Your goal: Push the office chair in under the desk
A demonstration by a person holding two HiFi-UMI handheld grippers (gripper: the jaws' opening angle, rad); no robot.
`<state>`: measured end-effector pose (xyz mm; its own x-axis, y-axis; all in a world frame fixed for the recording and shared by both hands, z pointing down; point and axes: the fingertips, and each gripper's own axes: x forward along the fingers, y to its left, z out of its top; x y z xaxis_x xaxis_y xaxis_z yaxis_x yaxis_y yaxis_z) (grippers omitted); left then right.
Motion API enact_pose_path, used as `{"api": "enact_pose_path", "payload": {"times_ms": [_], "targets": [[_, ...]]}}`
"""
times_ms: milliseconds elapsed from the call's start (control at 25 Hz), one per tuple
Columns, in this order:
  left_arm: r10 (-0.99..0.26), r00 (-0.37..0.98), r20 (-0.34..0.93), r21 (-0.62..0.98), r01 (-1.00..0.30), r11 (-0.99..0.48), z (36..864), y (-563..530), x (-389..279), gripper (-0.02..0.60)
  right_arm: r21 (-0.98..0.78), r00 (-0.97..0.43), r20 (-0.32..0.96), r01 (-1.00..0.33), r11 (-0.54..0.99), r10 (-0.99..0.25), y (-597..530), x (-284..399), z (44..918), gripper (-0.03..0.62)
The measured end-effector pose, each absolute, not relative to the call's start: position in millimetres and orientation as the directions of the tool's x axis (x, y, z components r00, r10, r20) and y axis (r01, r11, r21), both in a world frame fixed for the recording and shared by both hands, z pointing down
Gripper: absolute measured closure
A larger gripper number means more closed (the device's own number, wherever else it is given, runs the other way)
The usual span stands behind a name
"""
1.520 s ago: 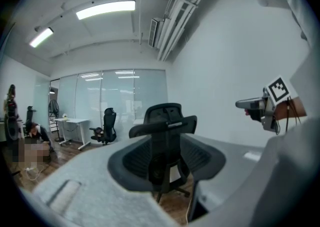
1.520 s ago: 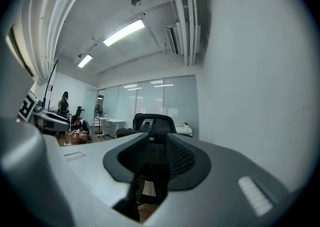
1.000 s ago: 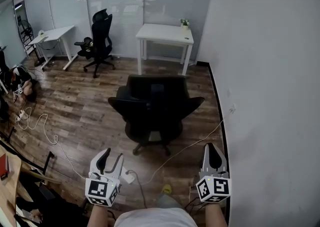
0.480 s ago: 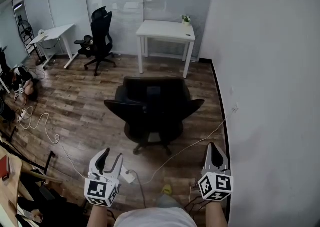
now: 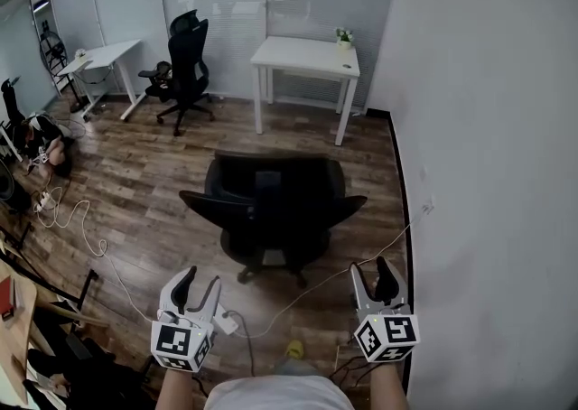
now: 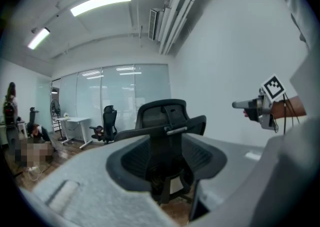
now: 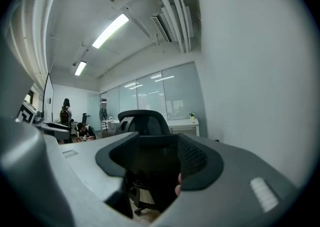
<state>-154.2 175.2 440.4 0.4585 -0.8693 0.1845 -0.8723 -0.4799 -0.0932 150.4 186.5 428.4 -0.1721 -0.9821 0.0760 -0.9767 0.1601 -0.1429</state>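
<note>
A black office chair [image 5: 271, 209] stands on the wood floor with its back toward me, well short of the white desk [image 5: 305, 56] by the glass wall. My left gripper [image 5: 200, 282] hovers low behind the chair's left side, open, with nothing between its fingers. Behind the chair's right side is my right gripper [image 5: 373, 271]; its jaws are opening and nothing is in them. Neither gripper touches the chair. The left gripper view frames the chair [image 6: 165, 136] between its jaws, with the right gripper [image 6: 250, 105] off to the side. The right gripper view shows the chair [image 7: 145, 121] and the desk [image 7: 182, 121] beyond.
A small plant [image 5: 343, 36] sits on the desk's right corner. A second black chair [image 5: 185, 69] and another white desk [image 5: 99, 60] stand at the back left. Cables [image 5: 81, 228] and a white power strip [image 5: 230, 318] lie on the floor. A white wall [image 5: 488, 173] runs close on the right.
The right gripper's jaws have gone from shut to open. My view has shifted slightly forward toward the chair; the left gripper has stayed as it was.
</note>
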Motion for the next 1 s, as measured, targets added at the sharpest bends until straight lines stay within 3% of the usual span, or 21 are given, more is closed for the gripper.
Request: {"api": "enact_pose_path", "payload": {"times_ms": [1000], "targets": [[-0.902, 0.377, 0.211, -0.134, -0.903, -0.408, 440.3, 83.3, -108.8, 0.377, -0.121, -0.286, 0.096, -0.954, 0.274, -0.953, 81.9, 202.3, 442.7, 0.359]]}}
